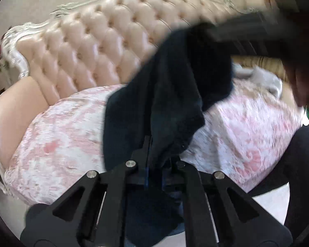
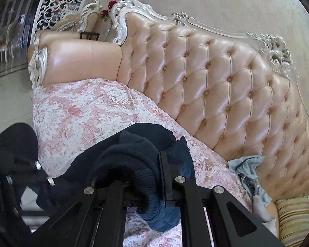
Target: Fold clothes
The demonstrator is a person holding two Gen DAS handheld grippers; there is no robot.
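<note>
While the left wrist view is motion-blurred, we still see the left gripper (image 1: 154, 156) pinching a dark navy knit garment (image 1: 173, 86) between fingers drawn close together. The garment hangs lifted above the pink floral cover (image 1: 57, 135) spread on the tufted pink leather sofa (image 1: 88, 47). A grey cloth (image 1: 263, 78) lies far back on the seat.

In the right wrist view, we note the right gripper (image 2: 150, 177) clamped on the ribbed edge of the same garment (image 2: 131, 160), which bunches over its fingers. A light blue garment (image 2: 247, 168) lies crumpled against the sofa backrest (image 2: 216, 78), beside a striped cushion (image 2: 292, 218).
</note>
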